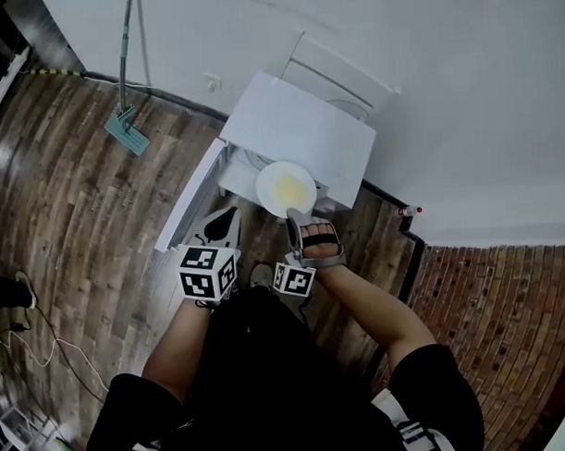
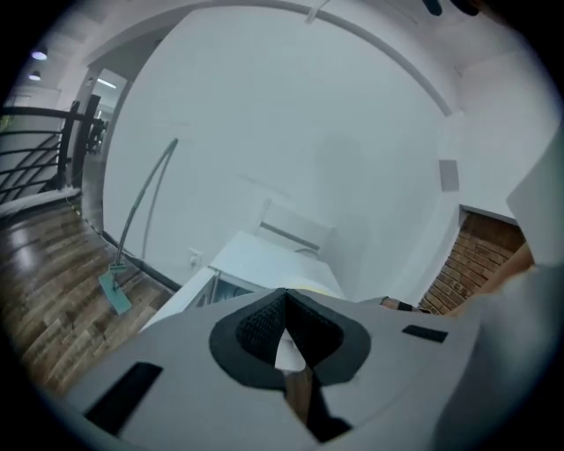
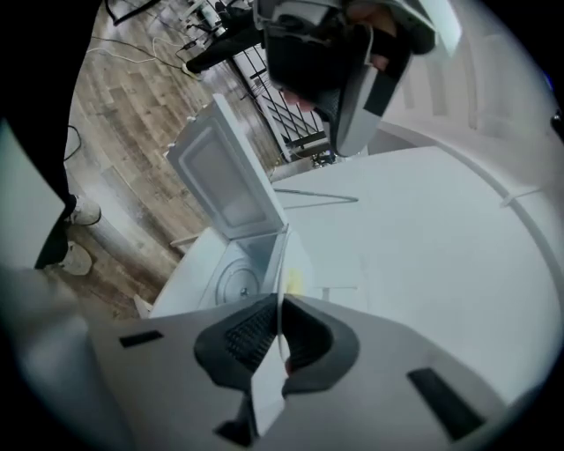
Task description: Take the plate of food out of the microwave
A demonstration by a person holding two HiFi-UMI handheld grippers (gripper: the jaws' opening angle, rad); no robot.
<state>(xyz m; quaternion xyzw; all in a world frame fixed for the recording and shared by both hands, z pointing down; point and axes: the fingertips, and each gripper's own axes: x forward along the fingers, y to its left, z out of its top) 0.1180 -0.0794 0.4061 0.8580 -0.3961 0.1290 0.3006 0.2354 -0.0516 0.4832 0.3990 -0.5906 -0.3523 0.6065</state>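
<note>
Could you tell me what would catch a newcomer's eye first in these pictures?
A white plate of yellow food, held by its rim in the right gripper just outside the open microwave, sits at the centre of the head view. The left gripper hovers shut beside it, and a mop leans against the wall at upper left.

Looked steeply down from head height onto the open microwave and wooden floor. Rode close behind each pair of jaws, faced forward and slightly downward toward the white wall; shared that microwave across all three.
</note>
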